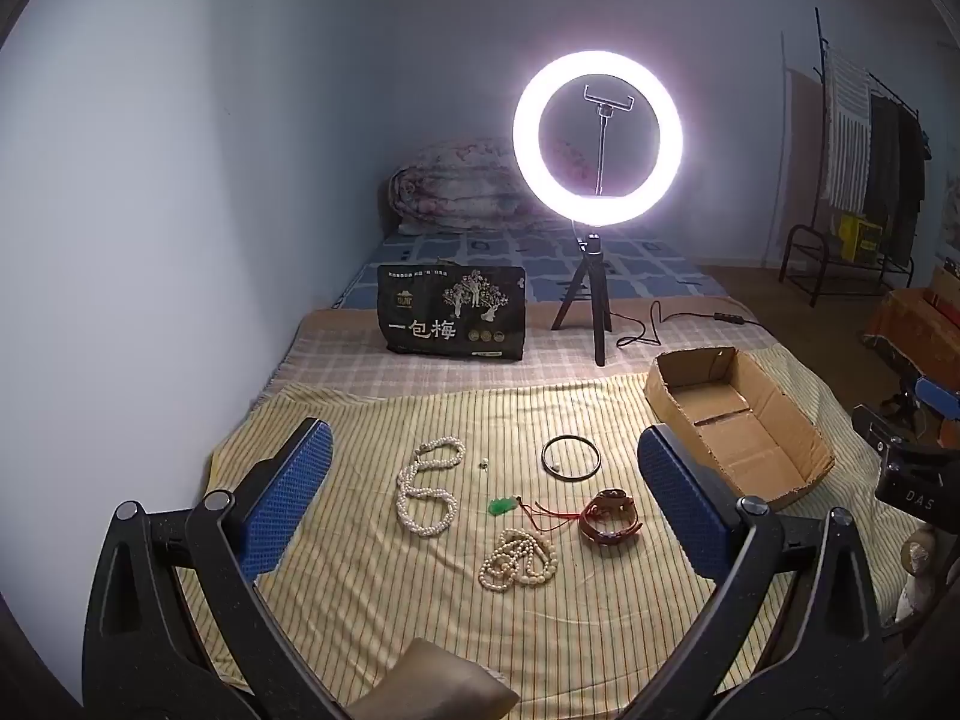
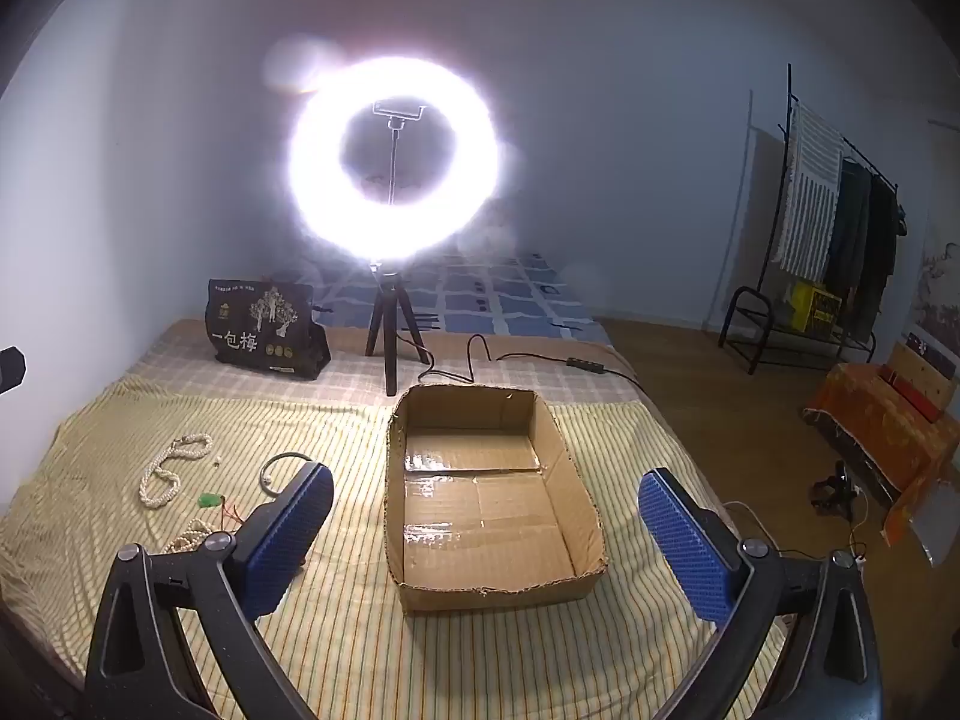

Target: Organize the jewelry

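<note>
I see left hand-held gripper (image 1: 483, 495) jaws spread wide, empty, above pearl strands (image 1: 427, 487), black bangle (image 1: 571, 459), green pendant (image 1: 501, 505) on striped bedsheet (image 1: 420, 630) | right hand-held gripper (image 2: 486, 531) wide, empty, over bare cardboard box (image 2: 576, 480)

Ring light (image 1: 597, 138) blazing on its tripod on the bed (image 1: 420, 360), pale blue wall (image 1: 240, 120) behind, clothes rack (image 2: 834, 222) over on the wooden floor (image 2: 720, 420).

The left gripper (image 1: 483, 504) and right gripper (image 2: 486, 534) both hang wide apart, empty, angled slightly downward.
</note>
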